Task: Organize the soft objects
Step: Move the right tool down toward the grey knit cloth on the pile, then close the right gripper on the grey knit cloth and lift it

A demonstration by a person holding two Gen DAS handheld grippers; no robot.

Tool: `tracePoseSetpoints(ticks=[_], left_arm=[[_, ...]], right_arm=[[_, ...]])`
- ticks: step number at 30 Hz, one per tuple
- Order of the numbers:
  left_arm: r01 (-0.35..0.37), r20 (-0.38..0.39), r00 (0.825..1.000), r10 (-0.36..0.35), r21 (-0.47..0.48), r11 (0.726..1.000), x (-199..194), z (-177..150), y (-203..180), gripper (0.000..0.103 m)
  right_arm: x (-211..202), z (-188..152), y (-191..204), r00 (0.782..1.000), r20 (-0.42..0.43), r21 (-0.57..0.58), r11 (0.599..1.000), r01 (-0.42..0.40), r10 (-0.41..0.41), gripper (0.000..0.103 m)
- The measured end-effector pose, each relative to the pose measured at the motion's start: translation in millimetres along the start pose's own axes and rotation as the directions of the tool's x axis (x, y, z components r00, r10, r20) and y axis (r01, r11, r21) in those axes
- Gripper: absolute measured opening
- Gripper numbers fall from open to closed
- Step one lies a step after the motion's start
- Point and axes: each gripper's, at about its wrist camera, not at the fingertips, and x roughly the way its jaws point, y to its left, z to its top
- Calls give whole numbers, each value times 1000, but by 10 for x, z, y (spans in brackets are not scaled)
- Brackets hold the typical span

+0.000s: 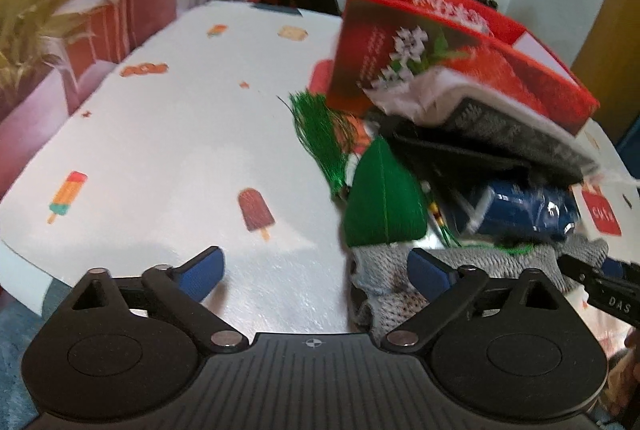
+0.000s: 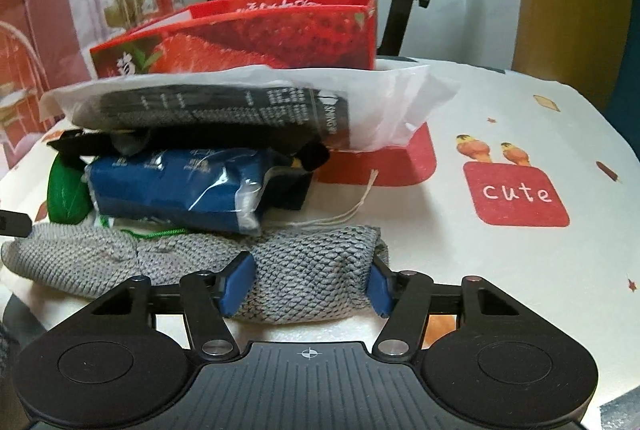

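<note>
**Right tool on the grey knit, left tool wide beside the pile**

We see the right tool (image 2: 306, 288) with the end of the grey knit (image 2: 308, 270) between its blue pads (image 2: 239, 284). Both pads touch the fabric, so we read it as gripping the knit. The knit lies flat on the surface (image 2: 500, 270) and runs off to the tool's left, under the rest of the pile.

Just ahead of the right tool, resting on the knit, is a blue packet (image 2: 172, 186). On top of that sits a white bag (image 2: 248, 102) with something dark inside. A green pouch (image 2: 66, 194) sits ahead and to the left, beside the packet. Behind the pile stands a red box (image 2: 260, 34), tilted.

The left tool (image 1: 316, 276) stands wide open with nothing gripped. Its left pad (image 1: 202, 276) hangs over bare surface (image 1: 180, 134); its right pad (image 1: 428, 276) is over the other end of the knit (image 1: 376, 282), and we cannot tell whether it touches. The green pouch (image 1: 382, 202) is just ahead of that pad, with a green tassel (image 1: 320, 134) further ahead. The box (image 1: 460, 42) leans over the pile, ahead and to the right.
</note>
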Motion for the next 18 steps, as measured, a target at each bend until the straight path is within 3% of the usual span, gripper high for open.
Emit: tracePoseSetpoints(ticks=[7,12,18], left_arm=[[69,-45,997,-67,52,996,100,-56,-143,92],[112,-126,987,-104,54,992,285,-103,-210,88],[108,-122,988,-98,82,991,315,-95,-230,88]], right_arm=[[-23,-3,30,1000,-11,-15,1000,-26,25,55],[-13,6,15,999,-11,-11,999,-32,31,55],[-36,18,-26,998,-14,27,998,-60,60,55]])
